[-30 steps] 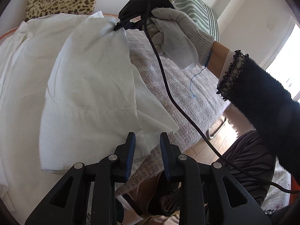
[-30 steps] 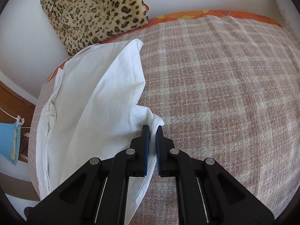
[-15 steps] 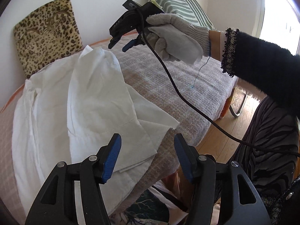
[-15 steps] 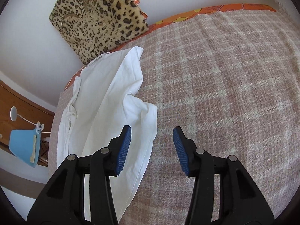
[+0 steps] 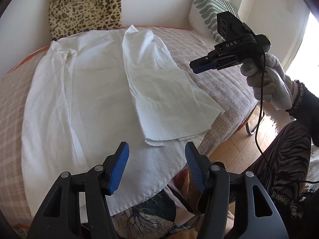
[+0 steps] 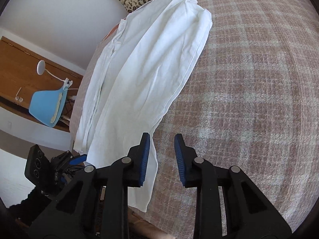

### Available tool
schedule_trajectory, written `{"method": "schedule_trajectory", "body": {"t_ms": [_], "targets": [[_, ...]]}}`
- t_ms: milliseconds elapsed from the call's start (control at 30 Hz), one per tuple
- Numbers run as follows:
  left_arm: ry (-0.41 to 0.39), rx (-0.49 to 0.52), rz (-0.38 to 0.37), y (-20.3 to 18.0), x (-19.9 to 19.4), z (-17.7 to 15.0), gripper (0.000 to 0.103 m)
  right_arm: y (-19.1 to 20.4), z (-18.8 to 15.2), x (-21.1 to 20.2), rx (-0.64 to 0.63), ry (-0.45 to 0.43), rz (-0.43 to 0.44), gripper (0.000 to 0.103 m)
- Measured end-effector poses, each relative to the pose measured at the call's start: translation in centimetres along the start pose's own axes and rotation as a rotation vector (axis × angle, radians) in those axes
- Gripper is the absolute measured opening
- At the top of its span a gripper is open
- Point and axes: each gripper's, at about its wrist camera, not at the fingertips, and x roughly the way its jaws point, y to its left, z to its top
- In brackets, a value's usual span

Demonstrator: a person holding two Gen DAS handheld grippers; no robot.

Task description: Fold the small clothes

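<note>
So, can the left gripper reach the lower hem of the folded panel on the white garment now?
Probably yes. The left gripper stands open and empty just short of the folded panel's hem on the white garment, with nothing between them. The right gripper is off to the side.

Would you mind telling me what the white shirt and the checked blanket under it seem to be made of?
The white shirt looks like thin woven cotton or linen, matte: it creases finely and shows stitched hems. The checked blanket looks like coarse woven wool or acrylic, with a fuzzy, nubby surface; the exact fibre cannot be told.
</note>
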Motion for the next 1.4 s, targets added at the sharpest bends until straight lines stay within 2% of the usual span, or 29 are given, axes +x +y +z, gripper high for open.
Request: {"method": "schedule_trajectory", "body": {"t_ms": [100,200,267,300,433,533,600,633,733,800,867,1000,1033,1133,1233,1400], "targets": [[0.026,-0.010,-0.001,0.4,0.8,-0.5,0.058,0.6,-0.2,1.3,-0.013,0.036,0.007,0.028],[0.038,-0.023,-0.002,0.8,1.2,-1.0,0.058,1.5,-0.7,2.4,-0.044,0.051,-0.028,0.028],[0.036,-0.012,0.001,0.8,1.3,-1.0,0.058,2.1,-0.8,2.6,-0.064,0.047,-0.052,0.018],[0.036,-0.004,0.004,0.8,1.2,-1.0,0.057,2.2,-0.9,2.6,-0.065,0.048,-0.054,0.005],[0.041,0.018,0.008,0.6,1.2,-1.1,0.057,2.0,-1.0,1.4,-0.043,-0.007,-0.105,0.002],[0.038,0.031,0.012,0.4,1.2,-1.4,0.057,0.1,-0.7,-0.8,0.026,-0.070,-0.156,0.000],[0.038,0.048,0.019,0.3,1.3,-1.5,0.057,-1.4,-0.8,-1.1,0.073,-0.052,-0.114,0.000],[0.041,0.051,0.021,0.3,1.3,-1.4,0.057,-1.8,-0.9,-1.3,0.083,-0.053,-0.121,0.001],[0.043,0.021,0.020,0.5,0.8,-1.1,0.057,-1.9,-0.7,-2.3,0.083,-0.078,-0.084,0.002],[-0.006,0.014,0.020,0.2,-0.2,-0.4,0.057,-1.1,-0.2,-2.8,0.039,-0.111,-0.104,0.003],[-0.061,0.036,0.018,-1.0,-1.1,0.6,0.057,-0.4,0.7,-2.9,0.021,-0.133,-0.105,0.007],[-0.128,0.093,-0.036,-4.6,-1.1,2.8,0.057,-0.7,3.0,-3.7,0.016,-0.193,-0.095,0.045],[-0.129,0.108,-0.041,-5.6,-0.6,3.1,0.057,-0.8,3.7,-4.0,0.014,-0.208,-0.087,0.049],[-0.134,0.141,-0.044,-8.1,1.3,4.1,0.058,-2.0,5.6,-4.9,0.028,-0.250,-0.076,0.052],[-0.111,0.168,-0.054,-10.0,3.5,4.7,0.057,-3.8,7.5,-5.2,0.075,-0.268,-0.028,0.056],[-0.053,0.271,0.014,-12.2,6.4,4.8,0.057,-6.7,10.3,-4.1,0.132,-0.280,-0.005,0.057]]}}
